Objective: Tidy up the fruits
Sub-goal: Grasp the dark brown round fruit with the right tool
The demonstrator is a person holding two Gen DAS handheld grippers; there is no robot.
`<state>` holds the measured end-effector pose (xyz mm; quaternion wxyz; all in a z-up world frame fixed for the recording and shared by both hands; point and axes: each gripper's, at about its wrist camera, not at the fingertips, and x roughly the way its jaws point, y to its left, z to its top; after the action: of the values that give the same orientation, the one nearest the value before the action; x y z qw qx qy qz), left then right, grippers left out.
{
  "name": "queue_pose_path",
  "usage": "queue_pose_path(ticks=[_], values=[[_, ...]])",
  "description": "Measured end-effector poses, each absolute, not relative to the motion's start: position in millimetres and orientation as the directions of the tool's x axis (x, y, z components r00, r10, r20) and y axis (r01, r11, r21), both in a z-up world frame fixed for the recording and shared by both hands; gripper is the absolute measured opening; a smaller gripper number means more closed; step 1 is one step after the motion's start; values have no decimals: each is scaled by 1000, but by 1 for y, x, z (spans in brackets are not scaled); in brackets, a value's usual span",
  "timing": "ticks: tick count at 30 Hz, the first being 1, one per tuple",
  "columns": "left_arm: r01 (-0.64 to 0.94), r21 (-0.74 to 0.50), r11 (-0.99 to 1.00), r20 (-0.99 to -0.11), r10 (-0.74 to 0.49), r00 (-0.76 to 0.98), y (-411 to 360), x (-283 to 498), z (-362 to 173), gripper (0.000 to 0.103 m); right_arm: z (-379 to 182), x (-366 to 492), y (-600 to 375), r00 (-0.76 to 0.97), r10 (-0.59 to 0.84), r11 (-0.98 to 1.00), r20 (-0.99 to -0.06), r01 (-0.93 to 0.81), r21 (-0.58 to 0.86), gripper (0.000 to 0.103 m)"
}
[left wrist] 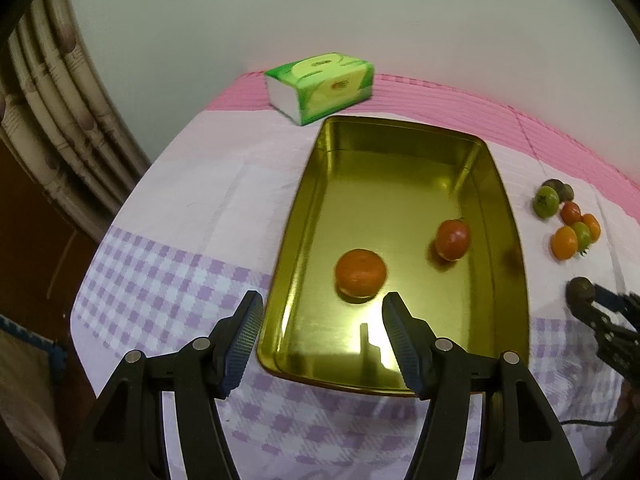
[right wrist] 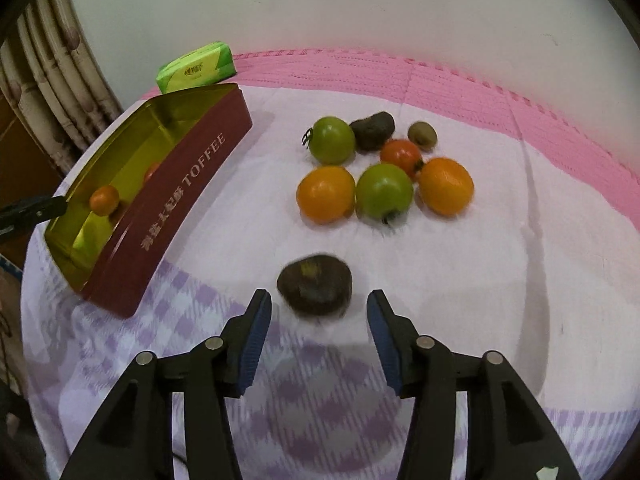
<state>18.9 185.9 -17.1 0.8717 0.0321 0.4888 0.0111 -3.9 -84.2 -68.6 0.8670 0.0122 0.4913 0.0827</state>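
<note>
A gold tin tray (left wrist: 304,216) with maroon outer walls (right wrist: 168,216) holds an orange (left wrist: 361,274) and a red tomato (left wrist: 452,239). My left gripper (left wrist: 320,320) is open and empty above the tray's near end, just short of the orange. My right gripper (right wrist: 319,312) is open, its fingers on either side of a dark brown fruit (right wrist: 315,290) on the cloth, not touching it. Beyond it lies a cluster of fruits: two oranges (right wrist: 326,194), two green tomatoes (right wrist: 384,190), a red tomato (right wrist: 401,154), a dark fruit (right wrist: 373,130) and a kiwi (right wrist: 422,134).
A green tissue pack (left wrist: 320,86) lies behind the tray near the wall. The table carries a white and purple checked cloth (right wrist: 480,280) over a pink one (right wrist: 440,76). A curtain (left wrist: 52,120) hangs at the left past the table edge.
</note>
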Motion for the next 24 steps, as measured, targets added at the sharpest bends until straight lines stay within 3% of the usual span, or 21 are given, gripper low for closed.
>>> queue_pose_path(ticks=[5,8,13,24], values=[[41,60,997,-854,30,520,167,19,-13,63,-74,6,-84,503,151,986,-851,-138,94,46],[72,55,996,-857,10,516,151,21,-12,63,-74,4,-83,516,153,984,-843,-157,82,37],[143,35,989,-862,-43,505,110,27,-12,63,-72,-3,-96,546,127,989,-828,-133,64,36],[317,-59,947,-874,-202,442,4,53,-29,63,-74,3,-213,591,-98,985,-801,171,5,36]])
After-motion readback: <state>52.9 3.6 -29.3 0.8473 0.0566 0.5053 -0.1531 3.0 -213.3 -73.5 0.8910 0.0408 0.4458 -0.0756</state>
